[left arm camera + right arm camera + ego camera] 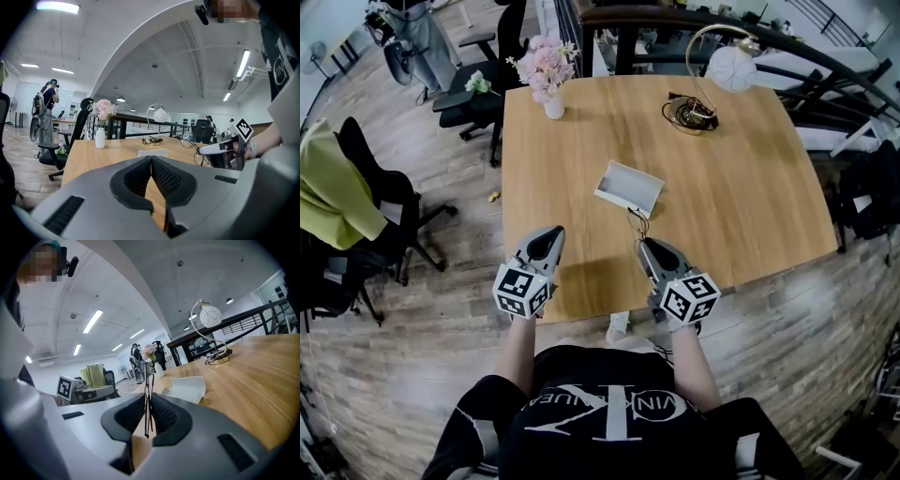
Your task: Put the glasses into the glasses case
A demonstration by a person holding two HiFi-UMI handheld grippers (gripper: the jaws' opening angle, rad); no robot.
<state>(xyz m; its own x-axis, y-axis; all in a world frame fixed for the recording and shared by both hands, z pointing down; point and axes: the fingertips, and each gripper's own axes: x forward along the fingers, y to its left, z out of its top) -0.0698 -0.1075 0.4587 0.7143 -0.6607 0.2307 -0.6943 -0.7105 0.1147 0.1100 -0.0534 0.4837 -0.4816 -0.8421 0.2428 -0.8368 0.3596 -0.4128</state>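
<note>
The white glasses case lies open in the middle of the wooden table. My right gripper is shut on the thin wire-framed glasses, which stick out ahead of it just short of the case. In the right gripper view the frame stands upright between the pads, with the case beyond. My left gripper hovers over the table's front left part, shut with nothing in it. The left gripper view shows its tips meeting, and the glasses held off to the right.
A white vase of pink flowers stands at the table's far left corner. A lamp with a gold ring base is at the far right. Office chairs stand left of the table. The table's front edge lies under both grippers.
</note>
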